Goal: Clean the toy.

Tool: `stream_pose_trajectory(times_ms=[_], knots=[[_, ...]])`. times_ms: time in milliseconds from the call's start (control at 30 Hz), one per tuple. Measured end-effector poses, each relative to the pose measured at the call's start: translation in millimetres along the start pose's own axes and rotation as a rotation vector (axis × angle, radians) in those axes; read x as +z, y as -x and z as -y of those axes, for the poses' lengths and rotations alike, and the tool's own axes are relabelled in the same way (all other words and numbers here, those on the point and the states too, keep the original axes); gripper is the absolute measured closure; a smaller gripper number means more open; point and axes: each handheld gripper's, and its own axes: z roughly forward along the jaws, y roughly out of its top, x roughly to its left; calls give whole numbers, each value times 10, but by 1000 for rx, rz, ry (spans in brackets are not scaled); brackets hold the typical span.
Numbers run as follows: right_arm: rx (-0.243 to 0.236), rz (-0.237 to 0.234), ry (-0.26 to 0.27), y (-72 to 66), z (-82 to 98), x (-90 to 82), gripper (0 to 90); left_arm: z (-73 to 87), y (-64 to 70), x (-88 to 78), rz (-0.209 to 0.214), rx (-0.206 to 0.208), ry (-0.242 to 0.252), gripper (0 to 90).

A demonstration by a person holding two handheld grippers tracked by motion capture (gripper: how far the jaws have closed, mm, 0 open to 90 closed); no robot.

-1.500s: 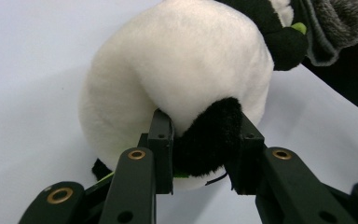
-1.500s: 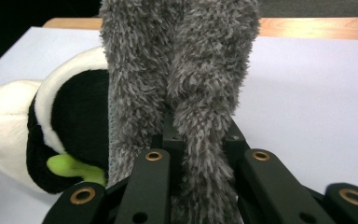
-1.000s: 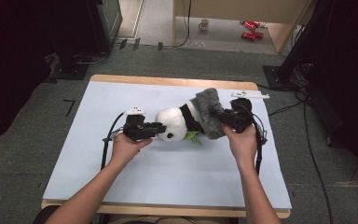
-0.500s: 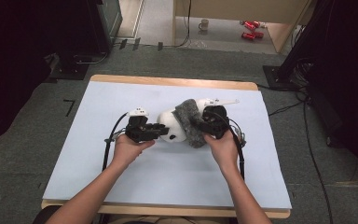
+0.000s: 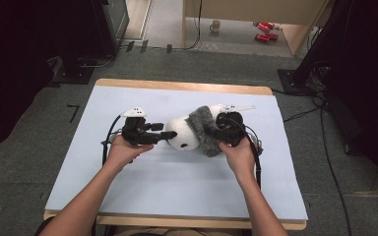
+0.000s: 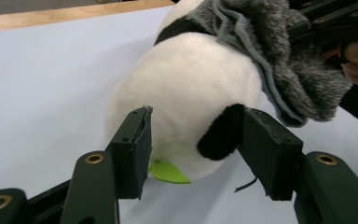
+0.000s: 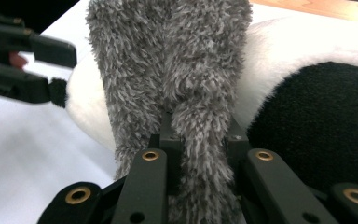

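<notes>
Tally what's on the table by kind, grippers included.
Plush toys: 1, the panda plush
Fuzzy cloths: 1, the grey fuzzy cloth draped over the plush
Grippers: 2, left gripper at the plush's head, right gripper clamped on the cloth
Total: 4

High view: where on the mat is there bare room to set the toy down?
Bare mat lies along the near edge between the forearms, and in the far left corner. The middle is crowded: plush panda, grey fuzzy cloth, left gripper, right gripper.
</notes>
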Motion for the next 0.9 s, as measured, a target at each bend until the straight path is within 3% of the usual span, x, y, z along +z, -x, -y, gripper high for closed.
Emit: stream_pose_trajectory(times_ms=[100,200,300,333,400,600,667,800,900], knots=[[1,-2,-10,-3,4,-12,770,-46,-82,10,-19,21,-11,424],[2,-4,-17,-4,15,-26,770,-99,-189,49,-25,10,-24,414],[5,-9,-20,-2,25,-32,769,-121,-264,131,17,10,-64,408],[9,-9,-21,-4,29,-32,769,-115,-279,177,29,46,-83,400],[6,-16,-23,-1,36,-28,769,-101,-296,232,45,73,-78,372],[21,-5,-23,0,54,12,771,-54,-351,360,120,37,-94,358],[13,1,-22,-5,67,50,773,-38,-320,408,141,51,-112,389],[11,12,-18,-10,90,87,777,-23,-294,438,168,35,-140,471],[10,4,-3,-7,94,110,780,-11,-244,434,132,76,-158,632]])
